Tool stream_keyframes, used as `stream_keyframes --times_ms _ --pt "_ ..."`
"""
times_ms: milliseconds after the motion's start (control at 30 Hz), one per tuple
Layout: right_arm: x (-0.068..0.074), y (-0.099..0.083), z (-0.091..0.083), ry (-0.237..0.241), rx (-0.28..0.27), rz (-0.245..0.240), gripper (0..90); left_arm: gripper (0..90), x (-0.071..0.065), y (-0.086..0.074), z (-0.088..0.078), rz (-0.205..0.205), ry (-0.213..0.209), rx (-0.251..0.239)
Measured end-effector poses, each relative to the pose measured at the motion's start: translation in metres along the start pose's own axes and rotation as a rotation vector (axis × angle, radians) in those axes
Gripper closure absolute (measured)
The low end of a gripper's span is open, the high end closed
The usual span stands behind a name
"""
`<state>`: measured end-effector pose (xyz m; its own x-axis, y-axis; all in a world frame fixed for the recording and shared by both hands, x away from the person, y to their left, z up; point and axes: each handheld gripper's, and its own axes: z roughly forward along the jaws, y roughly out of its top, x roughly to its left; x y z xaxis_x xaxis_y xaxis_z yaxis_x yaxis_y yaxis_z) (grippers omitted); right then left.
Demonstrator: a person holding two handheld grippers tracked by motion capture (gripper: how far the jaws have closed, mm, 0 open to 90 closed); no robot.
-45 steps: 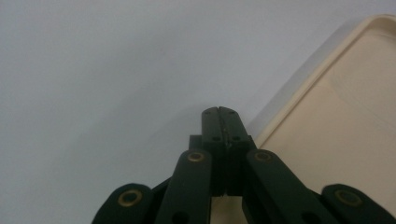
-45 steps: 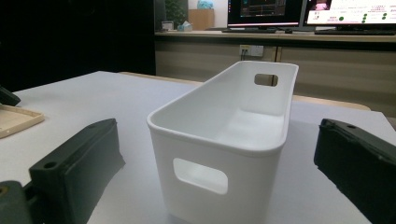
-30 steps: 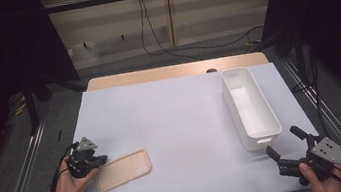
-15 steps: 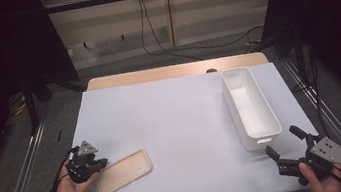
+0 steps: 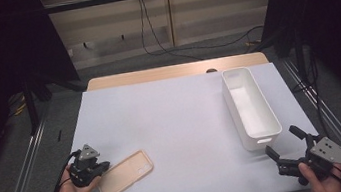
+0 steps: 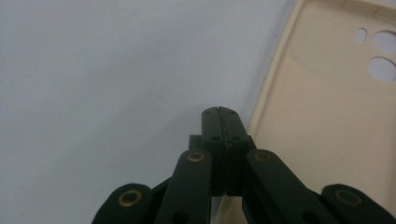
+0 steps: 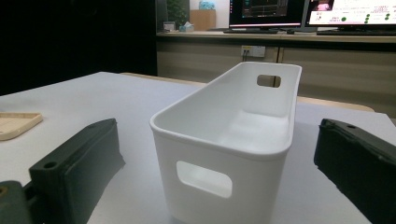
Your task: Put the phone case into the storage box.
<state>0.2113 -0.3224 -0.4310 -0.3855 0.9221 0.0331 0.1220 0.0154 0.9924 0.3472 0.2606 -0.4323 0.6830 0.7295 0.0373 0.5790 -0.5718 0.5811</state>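
Observation:
A cream phone case lies inside up near the table's front left; in the left gripper view the phone case shows its camera holes. My left gripper rests in the person's left hand at the case's left end, jaws shut with nothing between them; up close the left gripper has its tips on the white surface just beside the case's rim. My right gripper is open at the front right, and the right gripper points at the near end of a white bin.
The empty white bin stands lengthwise along the right side of the white table top. A wooden strip borders the far edge. Metal rails run along both sides of the table.
The left gripper has shifted slightly toward the near edge beside the case. The right gripper, the case and the bin have not moved.

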Motion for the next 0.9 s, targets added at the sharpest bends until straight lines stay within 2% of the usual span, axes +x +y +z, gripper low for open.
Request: stream_keyframes --times_ms 100,233,433,633,733,900 --pt "0.000 0.000 0.000 0.000 0.001 0.002 0.0 90.0 -0.001 0.000 0.000 0.002 0.002 0.004" --pt "0.000 0.000 0.000 0.000 0.002 0.001 0.0 90.0 -0.004 0.001 -0.001 0.006 -0.016 0.010" --pt "0.000 0.000 0.000 0.002 0.002 0.002 0.0 90.0 -0.008 -0.001 -0.002 -0.002 -0.014 0.005" --pt "0.001 0.000 0.001 0.001 0.000 0.004 0.0 90.0 -0.011 0.000 -0.002 0.011 -0.011 0.014" --pt "0.000 0.000 0.000 0.001 0.000 0.003 0.0 90.0 -0.013 -0.001 -0.003 0.003 -0.028 0.010" --pt "0.000 0.000 0.001 0.001 -0.001 0.002 0.0 90.0 -0.014 -0.001 -0.003 0.002 -0.031 0.009"
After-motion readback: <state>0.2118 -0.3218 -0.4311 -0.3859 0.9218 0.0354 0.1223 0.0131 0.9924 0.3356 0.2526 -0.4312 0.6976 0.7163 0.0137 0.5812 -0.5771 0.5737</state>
